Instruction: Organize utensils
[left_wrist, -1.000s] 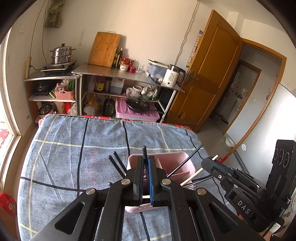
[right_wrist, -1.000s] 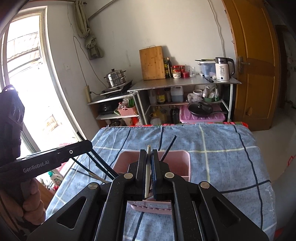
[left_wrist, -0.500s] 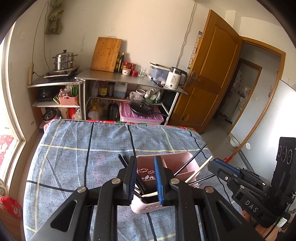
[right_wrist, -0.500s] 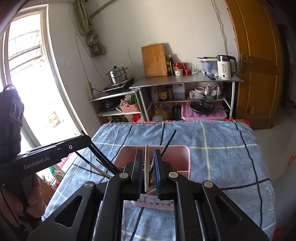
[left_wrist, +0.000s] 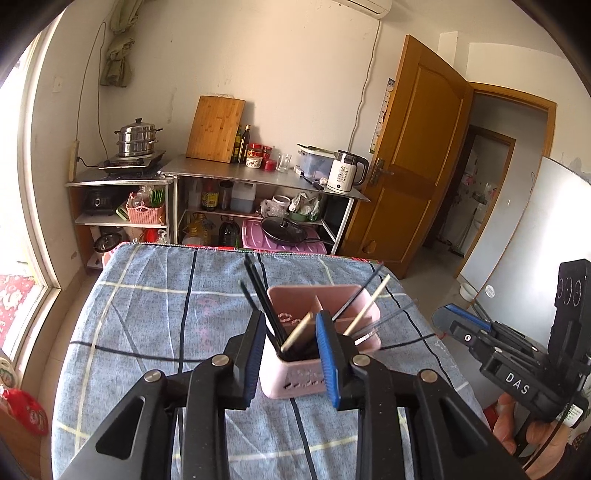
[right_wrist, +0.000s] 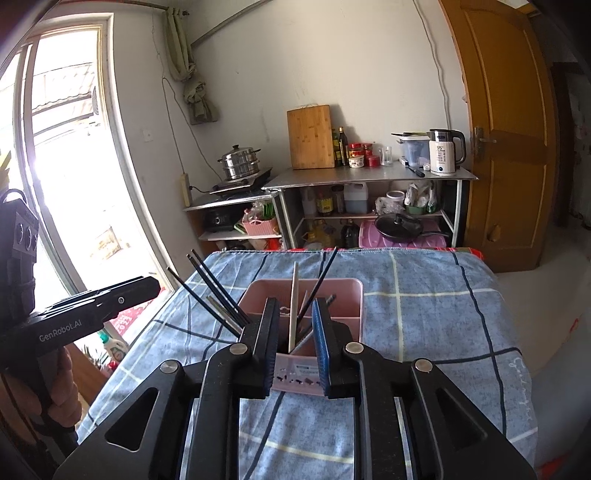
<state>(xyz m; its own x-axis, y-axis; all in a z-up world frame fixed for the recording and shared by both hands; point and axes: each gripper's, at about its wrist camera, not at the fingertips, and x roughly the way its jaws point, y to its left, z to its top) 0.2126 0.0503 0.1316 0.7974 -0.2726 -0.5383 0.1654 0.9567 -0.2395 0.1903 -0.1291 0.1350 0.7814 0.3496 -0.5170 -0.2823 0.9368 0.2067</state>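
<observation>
1. A pink utensil holder (left_wrist: 325, 373) stands upright on a table covered with a blue checked cloth (left_wrist: 147, 325). It is near the front part of the table, directly ahead of both cameras.
2. The holder has inner dividers. Several black chopsticks (left_wrist: 258, 295) lean out of its left side, and some light wooden chopsticks (left_wrist: 367, 306) lean to the right.
3. In the right wrist view, one pale chopstick (right_wrist: 293, 306) stands almost upright in the holder, and a black chopstick (right_wrist: 321, 288) leans beside it.
4. The left gripper (left_wrist: 291, 358) is released. Its jaws have just been opening, and they now stand apart on either side of the near end of the holder. The pads do not press on anything, and a wooden chopstick shows in the gap.
5. The right gripper (right_wrist: 295, 347) is also released. Its jaws have just been opening. The pale chopstick is seen between them, but the pads do not touch it.
6. A hand (right_wrist: 61, 387) holds the left gripper at the left edge of the right wrist view.
7. Behind the table there is a metal shelf (left_wrist: 258, 177) with a wooden cutting board (left_wrist: 216, 129), a white kettle (left_wrist: 345, 177) and a steel steamer pot (left_wrist: 136, 138). A wooden door (left_wrist: 417, 166) stands open on the right.
</observation>
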